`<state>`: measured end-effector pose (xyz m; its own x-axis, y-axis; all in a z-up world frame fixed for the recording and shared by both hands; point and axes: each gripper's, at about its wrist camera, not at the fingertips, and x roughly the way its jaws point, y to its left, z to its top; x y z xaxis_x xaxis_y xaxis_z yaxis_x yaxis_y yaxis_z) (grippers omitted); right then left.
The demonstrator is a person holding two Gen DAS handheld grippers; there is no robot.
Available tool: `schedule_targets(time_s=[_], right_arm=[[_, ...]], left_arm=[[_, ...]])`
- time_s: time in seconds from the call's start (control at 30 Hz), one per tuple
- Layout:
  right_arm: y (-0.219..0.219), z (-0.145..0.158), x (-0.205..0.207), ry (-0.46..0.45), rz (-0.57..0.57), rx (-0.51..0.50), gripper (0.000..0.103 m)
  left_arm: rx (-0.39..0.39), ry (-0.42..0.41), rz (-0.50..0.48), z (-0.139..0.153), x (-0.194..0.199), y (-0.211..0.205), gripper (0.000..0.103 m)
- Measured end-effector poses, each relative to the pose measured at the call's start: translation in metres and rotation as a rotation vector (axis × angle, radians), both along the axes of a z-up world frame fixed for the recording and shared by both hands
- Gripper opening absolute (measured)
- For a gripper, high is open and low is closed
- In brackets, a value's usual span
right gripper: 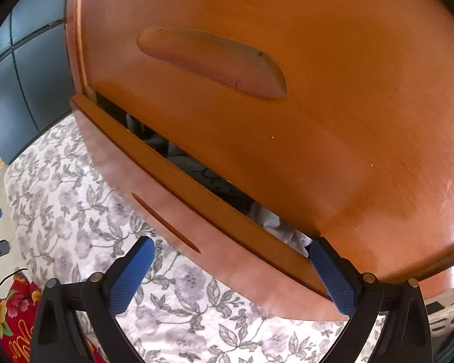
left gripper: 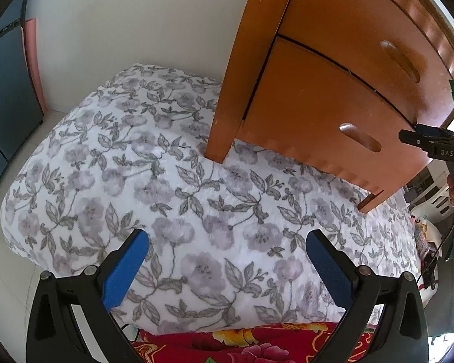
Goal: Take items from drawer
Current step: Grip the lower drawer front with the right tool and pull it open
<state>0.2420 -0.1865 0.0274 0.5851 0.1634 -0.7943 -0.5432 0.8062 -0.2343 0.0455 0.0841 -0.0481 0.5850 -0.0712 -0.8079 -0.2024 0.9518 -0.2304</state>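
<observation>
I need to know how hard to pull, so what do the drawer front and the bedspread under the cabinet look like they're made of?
Drawer front: apparently wood or veneer, glossy orange-brown varnish with sheen. Bedspread: soft plush-looking fabric, grey floral print on white, dented under the cabinet leg.

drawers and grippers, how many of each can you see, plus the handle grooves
drawers: 2, upper drawer and lower drawer
handle grooves: 2, upper groove and lower groove
hand-held grippers: 2, left hand-held gripper and right hand-held gripper, both open
total: 6
</observation>
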Motion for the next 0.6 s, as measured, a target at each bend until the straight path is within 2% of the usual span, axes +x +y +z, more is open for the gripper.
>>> schedule_targets(time_s=[0.1,0.33,0.6], right_arm=[[-0.001,0.002,0.002,0.028,0.014,0.003,0.103],[0.000,-0.001,0.017,0.174,0.036,0.040,0.103],[0.010,-0.013,-0.002,0.159,0.024,0.007,0.103]], left_arm=[[-0.012,0.012,-0.011,-0.004,0.000,-0.003,0.103],[-0.017,0.012,-0.029,-0.003,-0.002,-0.006,0.103],[-0.022,0.001,0.007,0.002,-0.003,0.005,0.103]])
